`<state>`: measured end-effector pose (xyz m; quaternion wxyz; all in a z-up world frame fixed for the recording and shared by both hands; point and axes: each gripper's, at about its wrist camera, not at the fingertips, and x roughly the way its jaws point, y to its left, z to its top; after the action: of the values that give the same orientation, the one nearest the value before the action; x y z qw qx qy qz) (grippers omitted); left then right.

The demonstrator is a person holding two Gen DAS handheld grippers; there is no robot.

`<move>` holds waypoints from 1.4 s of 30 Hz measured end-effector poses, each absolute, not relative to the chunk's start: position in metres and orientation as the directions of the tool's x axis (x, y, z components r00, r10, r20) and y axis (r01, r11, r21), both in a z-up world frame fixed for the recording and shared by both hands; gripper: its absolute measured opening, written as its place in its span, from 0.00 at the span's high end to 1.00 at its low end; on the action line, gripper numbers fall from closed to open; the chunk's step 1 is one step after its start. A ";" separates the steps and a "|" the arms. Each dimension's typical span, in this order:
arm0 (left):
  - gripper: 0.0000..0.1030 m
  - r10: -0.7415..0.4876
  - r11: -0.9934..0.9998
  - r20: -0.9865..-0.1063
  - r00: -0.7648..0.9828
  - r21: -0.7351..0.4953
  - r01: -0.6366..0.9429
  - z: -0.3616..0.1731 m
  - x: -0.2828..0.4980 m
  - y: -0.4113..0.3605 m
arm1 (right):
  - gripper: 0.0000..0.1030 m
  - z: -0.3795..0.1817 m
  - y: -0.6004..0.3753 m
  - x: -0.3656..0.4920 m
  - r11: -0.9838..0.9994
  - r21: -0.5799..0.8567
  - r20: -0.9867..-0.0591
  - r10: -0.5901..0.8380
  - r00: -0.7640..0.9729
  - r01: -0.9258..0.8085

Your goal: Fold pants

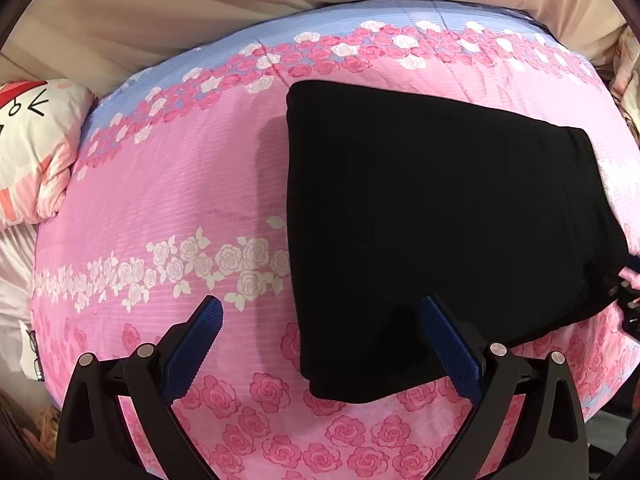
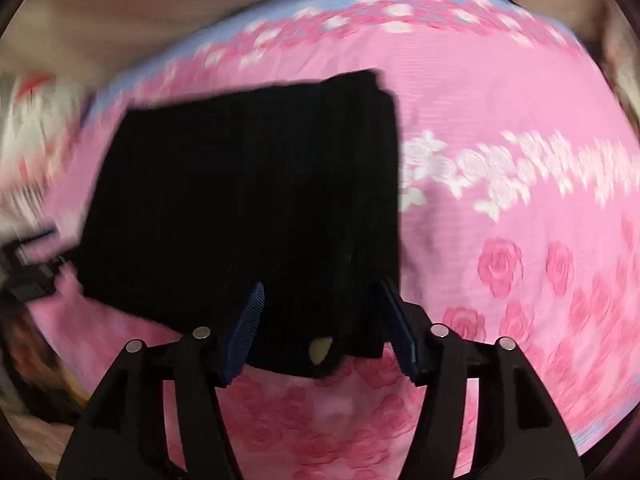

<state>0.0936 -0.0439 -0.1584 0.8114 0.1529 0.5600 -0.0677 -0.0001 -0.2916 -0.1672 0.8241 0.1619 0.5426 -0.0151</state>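
The black pants lie folded into a flat, thick rectangle on a pink rose-print bedspread. My left gripper hovers over the pants' near left corner, jaws wide open and holding nothing. The right wrist view is motion-blurred; there the pants fill the middle. My right gripper is at their near edge, its blue pads standing apart on either side of the stacked layers without pressing on them. A small pale tag shows on that edge.
A white and red cartoon pillow lies at the bed's left. Beige fabric runs behind the bed. A pair of glasses sits at the lower left. Bare bedspread stretches to the right of the pants.
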 end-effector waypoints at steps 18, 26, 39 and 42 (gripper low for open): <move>0.05 0.066 0.944 -0.933 0.353 0.173 0.281 -0.163 0.095 -0.035 | 0.09 -0.111 -0.276 0.017 0.950 0.273 -0.844 0.160 0.512 0.154; 0.05 0.059 0.956 -0.935 0.350 0.154 0.248 -0.160 0.093 -0.016 | 0.09 -0.104 -0.192 0.127 0.926 0.371 -0.790 0.354 0.500 -0.069; 0.05 0.083 0.979 -0.936 0.343 0.142 0.149 -0.160 0.084 0.038 | 0.04 -0.093 -0.196 0.156 0.969 0.246 -0.781 0.213 0.587 -0.024; 0.05 0.014 0.990 -0.946 0.323 0.057 0.126 -0.158 0.095 0.048 | 0.04 -0.091 -0.263 0.107 0.966 0.234 -0.824 0.139 0.549 0.107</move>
<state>0.0953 0.0477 -0.1579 0.8111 0.0601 0.5808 -0.0347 0.1069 -0.2630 -0.0914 0.8706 0.1295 0.4745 0.0091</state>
